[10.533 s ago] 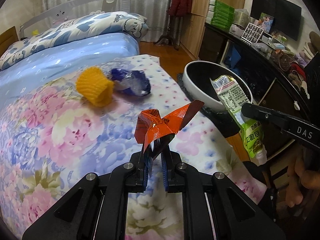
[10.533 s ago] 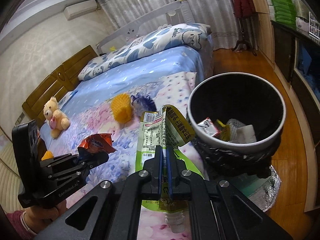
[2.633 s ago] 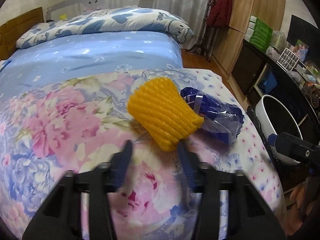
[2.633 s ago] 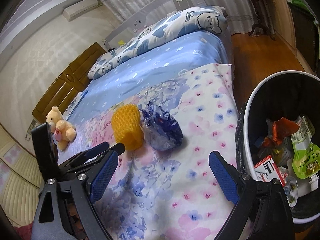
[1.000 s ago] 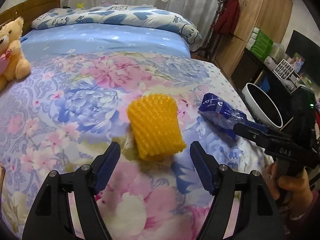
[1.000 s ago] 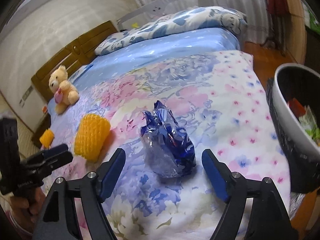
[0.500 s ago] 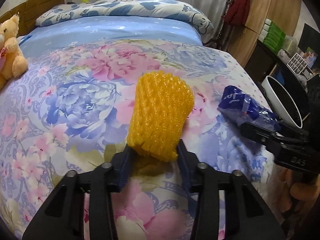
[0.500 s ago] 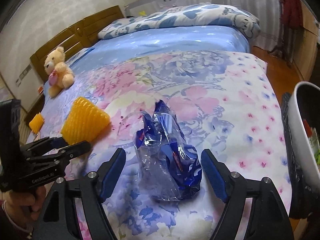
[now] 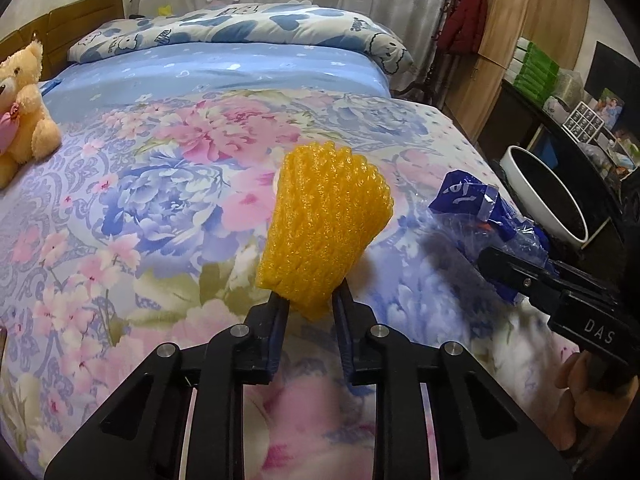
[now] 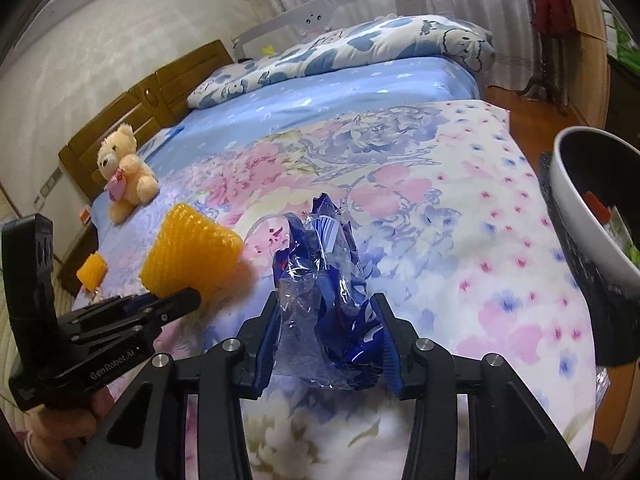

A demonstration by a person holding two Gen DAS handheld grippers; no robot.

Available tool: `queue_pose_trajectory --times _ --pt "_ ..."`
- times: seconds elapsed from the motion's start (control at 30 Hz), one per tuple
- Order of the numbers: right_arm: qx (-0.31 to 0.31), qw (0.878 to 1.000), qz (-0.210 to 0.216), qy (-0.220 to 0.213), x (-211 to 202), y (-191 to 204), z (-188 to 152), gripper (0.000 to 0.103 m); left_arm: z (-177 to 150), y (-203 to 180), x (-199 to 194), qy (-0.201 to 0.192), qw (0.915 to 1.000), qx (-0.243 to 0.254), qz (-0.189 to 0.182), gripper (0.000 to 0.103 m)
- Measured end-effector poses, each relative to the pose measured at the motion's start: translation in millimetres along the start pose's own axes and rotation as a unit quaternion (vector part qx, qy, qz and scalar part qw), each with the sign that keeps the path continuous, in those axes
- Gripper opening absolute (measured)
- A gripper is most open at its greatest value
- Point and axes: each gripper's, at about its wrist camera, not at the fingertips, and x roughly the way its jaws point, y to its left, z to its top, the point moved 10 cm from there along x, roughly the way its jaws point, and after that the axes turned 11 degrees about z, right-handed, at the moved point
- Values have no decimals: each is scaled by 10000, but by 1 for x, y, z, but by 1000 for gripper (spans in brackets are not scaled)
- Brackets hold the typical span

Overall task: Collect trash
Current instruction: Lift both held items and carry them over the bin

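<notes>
My left gripper (image 9: 308,304) is shut on the near end of a yellow foam fruit net (image 9: 326,226), which stands tilted up off the flowered bedspread; the net also shows in the right wrist view (image 10: 192,254). My right gripper (image 10: 326,312) has its jaws pressing both sides of a crumpled blue and clear plastic wrapper (image 10: 324,280), also seen in the left wrist view (image 9: 476,210). The white-rimmed black trash bin (image 10: 588,216) stands off the bed's right edge with trash inside; its rim shows in the left wrist view (image 9: 540,204).
A teddy bear (image 10: 124,172) sits at the far left of the bed, near the wooden headboard. A second small yellow foam piece (image 10: 92,270) lies at the bed's left edge. Pillows (image 9: 240,32) lie at the far end. A dark cabinet (image 9: 560,120) stands beyond the bin.
My left gripper has closed on the yellow net and tipped it up. My right gripper has moved onto the blue wrapper and its jaws have narrowed around it.
</notes>
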Motion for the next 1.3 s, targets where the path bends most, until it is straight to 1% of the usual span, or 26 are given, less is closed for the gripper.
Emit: queue_pose_trajectory --times 0.27,0.7,1.3 --pt "199 9995 -71 -225 -22 -4 -9 44 -7 -11 -18 -88 9999 92 -91 20" --pt "370 9985 -176 -370 -48 -15 -23 44 -20 -37 -35 -110 9991 200 -352 20" --pt "546 9960 -329 -625 -86 -42 -22 44 -10 -96 -45 -167 9947 742 -687 19"
